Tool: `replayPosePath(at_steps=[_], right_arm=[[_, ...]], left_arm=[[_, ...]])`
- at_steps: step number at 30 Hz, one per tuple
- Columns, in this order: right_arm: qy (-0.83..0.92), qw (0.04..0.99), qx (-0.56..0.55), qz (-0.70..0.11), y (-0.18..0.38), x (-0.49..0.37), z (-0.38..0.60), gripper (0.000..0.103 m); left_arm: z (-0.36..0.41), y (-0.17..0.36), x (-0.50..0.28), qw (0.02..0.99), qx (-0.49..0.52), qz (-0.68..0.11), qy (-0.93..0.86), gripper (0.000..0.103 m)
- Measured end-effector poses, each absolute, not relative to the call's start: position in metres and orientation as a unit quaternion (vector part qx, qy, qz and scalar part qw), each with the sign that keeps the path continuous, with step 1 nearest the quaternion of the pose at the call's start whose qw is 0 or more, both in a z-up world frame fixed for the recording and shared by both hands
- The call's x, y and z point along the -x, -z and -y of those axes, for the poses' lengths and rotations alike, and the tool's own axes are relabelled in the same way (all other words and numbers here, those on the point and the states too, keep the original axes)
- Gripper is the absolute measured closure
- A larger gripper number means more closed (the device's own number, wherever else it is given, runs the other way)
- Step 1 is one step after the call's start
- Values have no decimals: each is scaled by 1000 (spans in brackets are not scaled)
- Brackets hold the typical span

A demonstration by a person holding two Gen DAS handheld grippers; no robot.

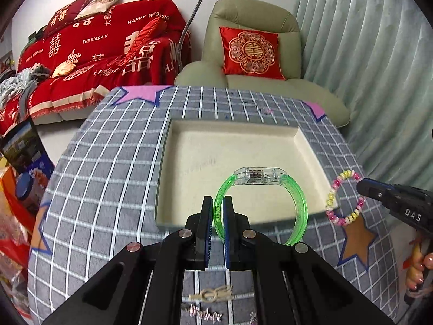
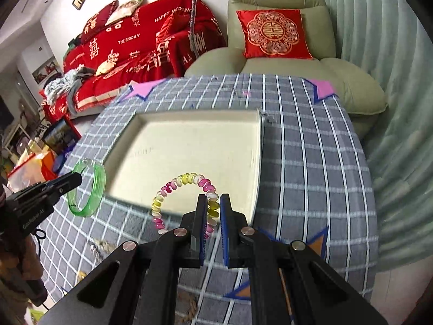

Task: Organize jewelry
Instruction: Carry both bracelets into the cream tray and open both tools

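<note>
A grey checked table (image 1: 108,162) carries a shallow cream tray (image 1: 173,135), with a red-draped sofa (image 1: 108,40) and green armchair (image 1: 257,81) behind. Left tongs (image 1: 217,205) pinch a green bangle (image 1: 297,200); right tongs (image 2: 213,205) pinch a beaded bracelet (image 2: 186,178).

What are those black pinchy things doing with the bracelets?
A person is tidying jewelry with two hand-held grippers. The left gripper is pinching a green bangle, and the right gripper is pinching a pink and yellow beaded bracelet. Both bracelets hang in the air over the near edge of a shallow cream tray, which has nothing in it yet. The tray sits on a grey checked tablecloth. A few more small pieces lie on the cloth near the person.
</note>
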State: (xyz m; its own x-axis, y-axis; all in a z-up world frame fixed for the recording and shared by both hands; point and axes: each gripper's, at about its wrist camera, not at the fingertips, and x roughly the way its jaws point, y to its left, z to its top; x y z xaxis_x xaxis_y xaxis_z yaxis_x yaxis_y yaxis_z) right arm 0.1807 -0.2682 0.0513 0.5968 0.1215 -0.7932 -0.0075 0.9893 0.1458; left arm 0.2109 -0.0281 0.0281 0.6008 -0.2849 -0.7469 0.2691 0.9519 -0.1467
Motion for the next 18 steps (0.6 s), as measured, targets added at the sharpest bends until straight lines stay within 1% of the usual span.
replayPosePath(at_steps=[4,7,12,18], right_arm=[[-40,894,-60,-442,-65,-206,270,93],[-40,892,-66,-446,-62,-227,272,93],[-41,882,-90,-461,-43,-259,276,93],[-34,868,-107,-484,-8,-291,277,93]], left_arm=[[27,-35,-233,895,18,-420,151,86],[32,-31,-256,894,22,-424,142,86],[44,-9,-284,891,9,-436,127,86],[58,22,-307,882,-1,-457,117,86]])
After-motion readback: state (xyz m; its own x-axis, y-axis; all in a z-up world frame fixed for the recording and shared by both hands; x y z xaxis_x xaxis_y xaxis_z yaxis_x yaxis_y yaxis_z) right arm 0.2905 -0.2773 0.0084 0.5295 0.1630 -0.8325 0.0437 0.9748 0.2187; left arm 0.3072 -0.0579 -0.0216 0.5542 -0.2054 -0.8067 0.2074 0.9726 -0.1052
